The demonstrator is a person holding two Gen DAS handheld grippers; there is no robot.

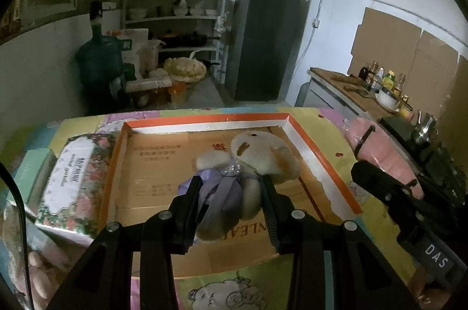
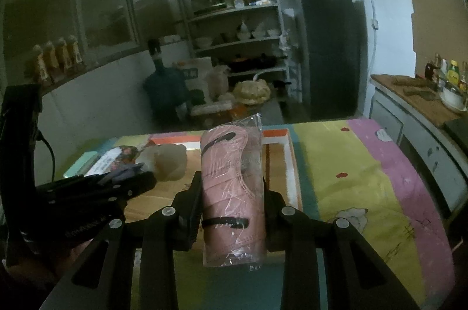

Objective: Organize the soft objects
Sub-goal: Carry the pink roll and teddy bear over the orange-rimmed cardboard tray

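My left gripper (image 1: 232, 181) is shut on a cream plush bear (image 1: 260, 155) with a purple ribbon, held just above the floor of a shallow cardboard box (image 1: 295, 125) with an orange and white rim. My right gripper (image 2: 232, 184) is shut on a pink rolled pack in clear plastic (image 2: 232, 193), banded by black ties, upright over the box's right side. In the left wrist view the pink pack (image 1: 377, 146) and the right gripper's fingers (image 1: 380, 184) appear at the right. In the right wrist view the plush bear (image 2: 169, 160) shows at the left.
A floral tissue pack (image 1: 76, 178) lies left of the box on a colourful cartoon table cover (image 2: 365, 178). A pink bagged item (image 1: 44, 266) sits at the near left. A counter with bottles (image 1: 380, 78), a fridge (image 1: 263, 40) and shelves (image 1: 175, 2) stand behind.
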